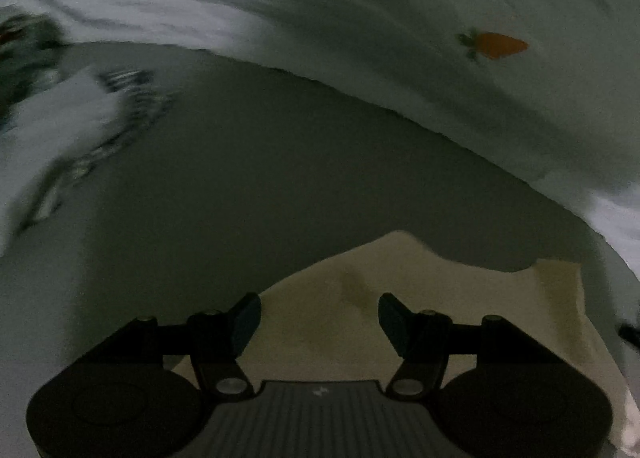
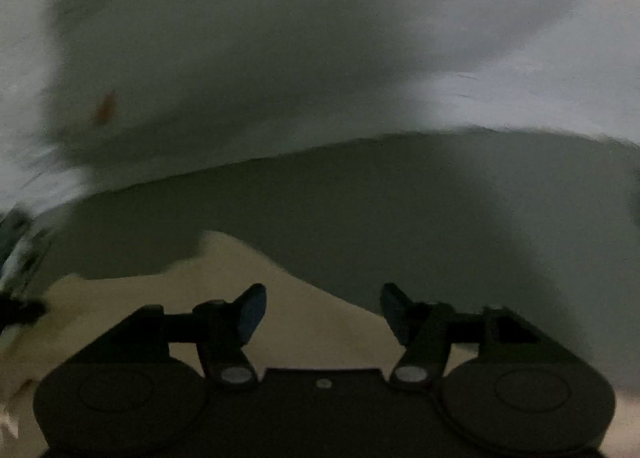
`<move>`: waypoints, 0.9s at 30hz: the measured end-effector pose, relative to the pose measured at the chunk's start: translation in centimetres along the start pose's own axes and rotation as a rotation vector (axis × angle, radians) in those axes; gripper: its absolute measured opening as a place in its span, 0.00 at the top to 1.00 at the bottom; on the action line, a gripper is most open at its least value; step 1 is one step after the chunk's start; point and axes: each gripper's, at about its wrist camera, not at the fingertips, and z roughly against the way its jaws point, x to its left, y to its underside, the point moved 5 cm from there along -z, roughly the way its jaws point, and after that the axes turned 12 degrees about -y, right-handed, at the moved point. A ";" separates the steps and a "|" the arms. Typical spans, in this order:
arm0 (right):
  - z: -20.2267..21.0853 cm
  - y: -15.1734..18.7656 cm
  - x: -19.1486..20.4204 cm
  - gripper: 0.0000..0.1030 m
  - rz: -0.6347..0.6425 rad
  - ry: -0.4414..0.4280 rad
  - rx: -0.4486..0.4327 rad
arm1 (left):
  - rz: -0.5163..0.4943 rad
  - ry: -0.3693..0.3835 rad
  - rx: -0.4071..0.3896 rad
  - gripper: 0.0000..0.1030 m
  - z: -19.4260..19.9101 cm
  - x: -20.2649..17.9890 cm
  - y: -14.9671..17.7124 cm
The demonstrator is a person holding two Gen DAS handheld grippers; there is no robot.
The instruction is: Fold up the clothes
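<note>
A grey garment (image 1: 280, 177) lies spread in front of my left gripper (image 1: 319, 320), which is open and empty, its fingers (image 1: 244, 322) over a beige cloth (image 1: 360, 298) partly covered by the grey fabric. In the right wrist view the same grey garment (image 2: 400, 217) and beige cloth (image 2: 280, 298) show. My right gripper (image 2: 322, 312) is open and empty, just short of the grey edge. Both views are dim and blurred.
A white sheet (image 1: 520, 97) printed with an orange carrot (image 1: 500, 45) lies beyond the garment. It also shows in the right wrist view (image 2: 240, 57) with a blurred orange mark (image 2: 106, 107). A dark patterned patch (image 1: 24, 41) is at far left.
</note>
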 end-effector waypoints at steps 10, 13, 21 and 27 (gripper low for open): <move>-10.6 -3.5 3.0 0.91 0.117 -0.115 0.144 | -0.089 0.109 -0.036 0.99 -2.1 -2.2 -1.5; -11.2 -4.0 2.0 0.91 0.069 -0.109 0.114 | -0.055 0.112 -0.095 0.99 -2.6 -1.7 -3.4; -8.8 -3.5 2.6 0.33 0.132 0.021 0.026 | 0.062 0.031 -0.155 0.88 -3.5 -1.6 -4.3; -1.6 -1.2 3.5 0.00 0.139 0.053 -0.005 | 0.145 -0.038 -0.179 0.52 3.2 1.7 0.4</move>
